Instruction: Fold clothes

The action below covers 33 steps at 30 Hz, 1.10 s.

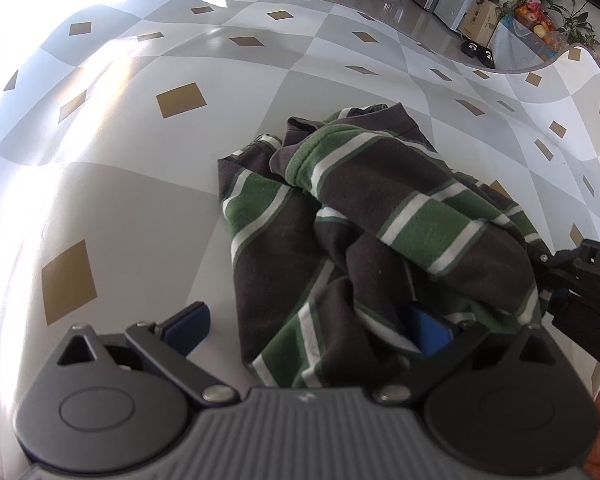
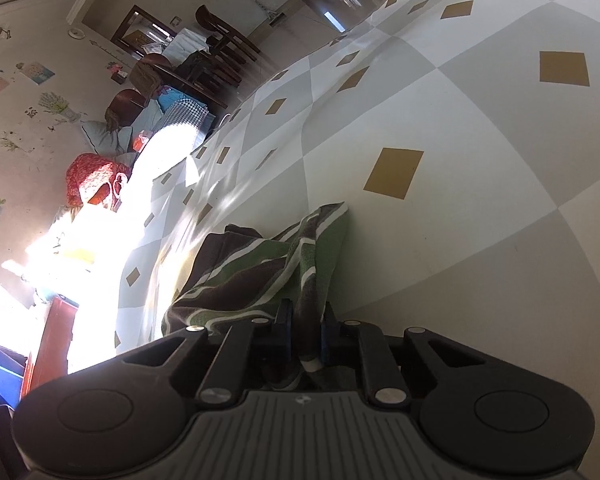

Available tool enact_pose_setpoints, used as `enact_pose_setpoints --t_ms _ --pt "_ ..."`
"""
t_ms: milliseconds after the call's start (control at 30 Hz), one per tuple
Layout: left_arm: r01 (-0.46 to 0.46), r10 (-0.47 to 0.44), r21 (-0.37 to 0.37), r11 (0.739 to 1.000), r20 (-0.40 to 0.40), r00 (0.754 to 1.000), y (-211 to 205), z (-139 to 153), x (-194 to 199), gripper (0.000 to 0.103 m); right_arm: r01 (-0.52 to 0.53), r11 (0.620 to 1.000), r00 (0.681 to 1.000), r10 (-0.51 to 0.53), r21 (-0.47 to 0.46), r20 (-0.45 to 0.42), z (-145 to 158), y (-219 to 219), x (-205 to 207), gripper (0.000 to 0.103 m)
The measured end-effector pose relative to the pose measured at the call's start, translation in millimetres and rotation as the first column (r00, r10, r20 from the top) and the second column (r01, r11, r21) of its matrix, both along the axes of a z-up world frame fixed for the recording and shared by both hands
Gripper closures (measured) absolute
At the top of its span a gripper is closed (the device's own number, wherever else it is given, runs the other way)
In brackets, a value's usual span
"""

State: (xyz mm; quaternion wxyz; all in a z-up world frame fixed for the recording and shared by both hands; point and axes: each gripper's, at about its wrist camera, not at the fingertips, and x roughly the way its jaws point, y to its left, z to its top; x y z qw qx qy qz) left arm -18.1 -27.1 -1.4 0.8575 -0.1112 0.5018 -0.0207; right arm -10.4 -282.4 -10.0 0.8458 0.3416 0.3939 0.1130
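— Where is the striped shirt point(image 1: 364, 216) now?
— I see it crumpled on the checked surface point(image 1: 140, 184). My right gripper point(image 2: 305, 336) pinches its fabric, jaws narrow. My left gripper point(image 1: 312, 330) stands wide, cloth over one pad.

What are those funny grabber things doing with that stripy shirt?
A person is starting to fold a crumpled green, brown and white striped shirt that lies in a heap on the checked tablecloth. The right tool has pinched a bit of the cloth between its blue pads. The left tool is wide open, with the shirt bunched over one of its fingers, not gripping yet. Nothing is folded so far.
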Motion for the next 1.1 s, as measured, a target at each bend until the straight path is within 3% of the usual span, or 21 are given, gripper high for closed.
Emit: enact_pose_setpoints --t_ms 467,700,1000,1100 --pt "0.081 -0.077 -0.163 0.983 0.031 0.997 -28 6 16 0.000 -0.016 0.995 0.991 0.002 0.101 0.137 43 -20 -18 0.091" --pt "0.138 -0.127 -0.223 0.965 0.061 0.990 -44 17 21 0.000 -0.018 0.997 0.977 0.001 0.076 0.215 66 -26 -31 0.091" --pt "0.217 -0.189 -0.206 0.954 0.146 0.971 -55 41 14 0.000 -0.057 0.997 0.953 0.039 0.052 0.301 88 -17 -35 0.089" --pt "0.173 -0.152 -0.224 0.959 0.108 0.982 -42 35 10 0.000 -0.058 0.998 0.962 0.047 0.034 0.268 81 -10 -30 0.088"
